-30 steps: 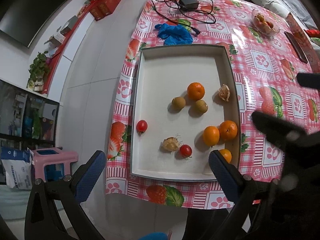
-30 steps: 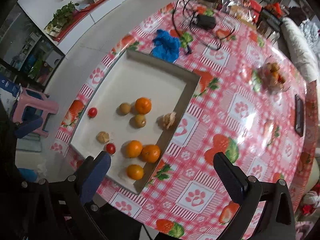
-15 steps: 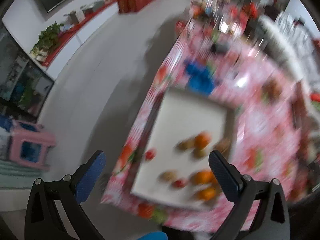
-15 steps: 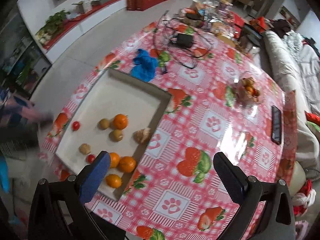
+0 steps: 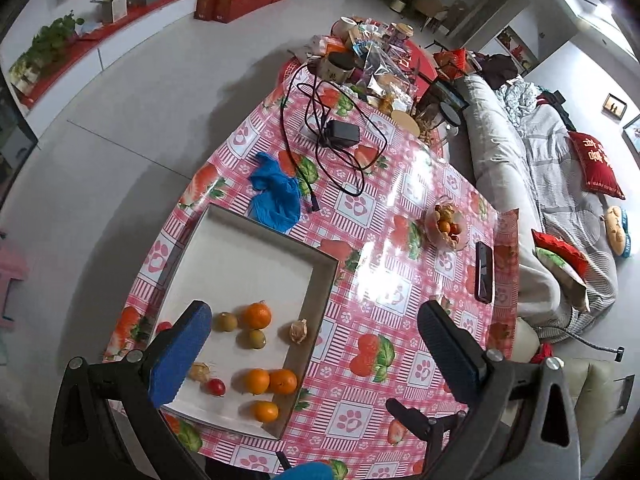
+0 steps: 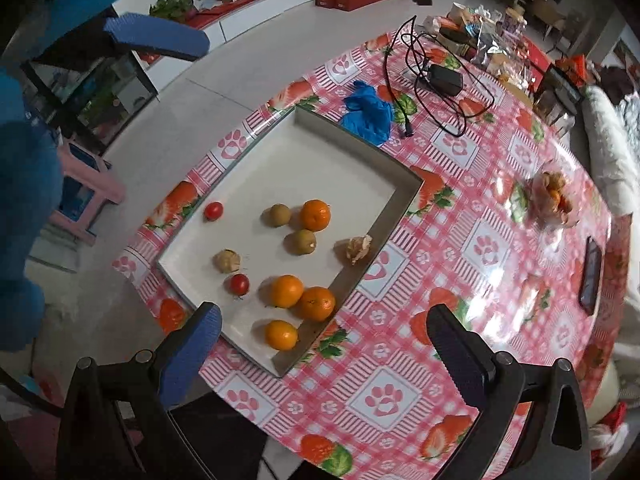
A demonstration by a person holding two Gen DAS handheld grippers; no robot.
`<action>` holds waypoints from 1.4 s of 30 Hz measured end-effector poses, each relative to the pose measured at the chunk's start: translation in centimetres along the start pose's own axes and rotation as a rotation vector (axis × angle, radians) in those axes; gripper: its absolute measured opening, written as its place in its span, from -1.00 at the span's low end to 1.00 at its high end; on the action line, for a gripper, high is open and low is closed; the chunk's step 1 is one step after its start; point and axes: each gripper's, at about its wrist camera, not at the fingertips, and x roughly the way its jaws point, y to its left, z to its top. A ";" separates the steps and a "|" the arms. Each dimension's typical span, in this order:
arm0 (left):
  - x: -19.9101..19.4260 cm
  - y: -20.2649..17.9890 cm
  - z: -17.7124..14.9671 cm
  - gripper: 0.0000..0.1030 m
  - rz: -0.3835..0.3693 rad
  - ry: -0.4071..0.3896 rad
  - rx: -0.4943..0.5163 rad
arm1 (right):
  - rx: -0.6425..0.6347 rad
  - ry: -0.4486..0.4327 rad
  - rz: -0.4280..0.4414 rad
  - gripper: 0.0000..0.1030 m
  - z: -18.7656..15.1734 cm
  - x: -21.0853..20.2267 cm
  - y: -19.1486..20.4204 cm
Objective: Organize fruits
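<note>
A white tray [image 5: 240, 256] with a grey rim lies on the strawberry-print tablecloth. In it are several oranges [image 5: 257, 315], two brown round fruits [image 5: 226, 321], two husked physalis [image 5: 298, 331] and two cherry tomatoes [image 5: 216, 387]. My left gripper [image 5: 316, 356] hangs open high above the tray's near end, holding nothing. The right wrist view shows the same tray [image 6: 312, 160], oranges [image 6: 286, 290], tomatoes [image 6: 239, 283] and physalis [image 6: 357, 248]. My right gripper [image 6: 326, 354] is open and empty above the tray's near corner. One of the left gripper's fingers [image 6: 156, 36] shows at upper left.
A glass bowl [image 5: 446, 222] of small fruits stands right of the tray, with a dark phone [image 5: 484, 272] beyond it. A blue glove [image 5: 276, 194] and a black adapter with cable [image 5: 342, 134] lie behind the tray. A blue-gloved hand [image 6: 24, 160] fills the right view's left edge.
The left wrist view swung up and back, from straight over the tray to the whole table. The right gripper came closer to the tray. The fruits have not moved.
</note>
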 end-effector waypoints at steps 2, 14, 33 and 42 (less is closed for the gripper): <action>-0.1 -0.1 -0.2 1.00 -0.004 0.000 -0.002 | 0.002 0.000 -0.002 1.00 0.0 0.0 0.0; -0.2 0.2 -0.3 1.00 -0.005 -0.005 -0.013 | -0.010 -0.012 0.007 1.00 0.1 -0.2 0.3; -0.1 1.0 -0.7 1.00 0.014 0.000 -0.023 | -0.017 -0.005 0.010 1.00 0.1 -0.2 0.7; 0.2 1.0 -0.6 1.00 0.037 -0.004 -0.014 | -0.019 -0.001 0.011 1.00 0.1 0.0 0.8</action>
